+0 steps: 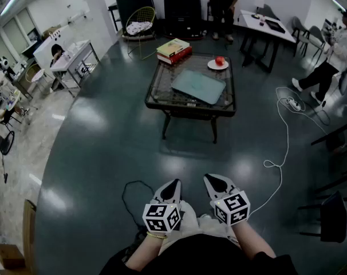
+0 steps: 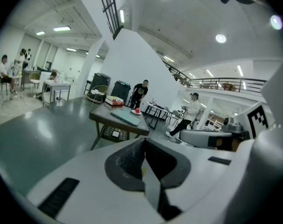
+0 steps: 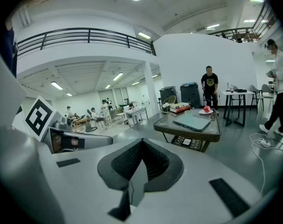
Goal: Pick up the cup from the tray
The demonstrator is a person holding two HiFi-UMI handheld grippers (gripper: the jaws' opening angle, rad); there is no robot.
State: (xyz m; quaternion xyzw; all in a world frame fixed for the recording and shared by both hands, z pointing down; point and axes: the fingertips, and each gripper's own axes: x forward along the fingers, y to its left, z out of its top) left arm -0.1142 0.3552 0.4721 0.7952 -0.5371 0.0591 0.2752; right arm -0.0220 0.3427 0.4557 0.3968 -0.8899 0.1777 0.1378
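left gripper (image 1: 174, 183) and right gripper (image 1: 211, 179) hang clenched, jaws together on nothing, over a glossy dark floor (image 1: 105, 153), well apart from a low, dark-framed glass-topped table (image 1: 157, 99). on it lie a flat, rectangular teal tray (image 1: 199, 86), a round white plate (image 1: 211, 66) holding a red apple (image 1: 220, 61), and stacked books (image 1: 173, 49). whether the tray holds a cup cannot be told.

Head view high, looks steeply down; both gripper views low, level, face same distant table (image 1: 162, 82).
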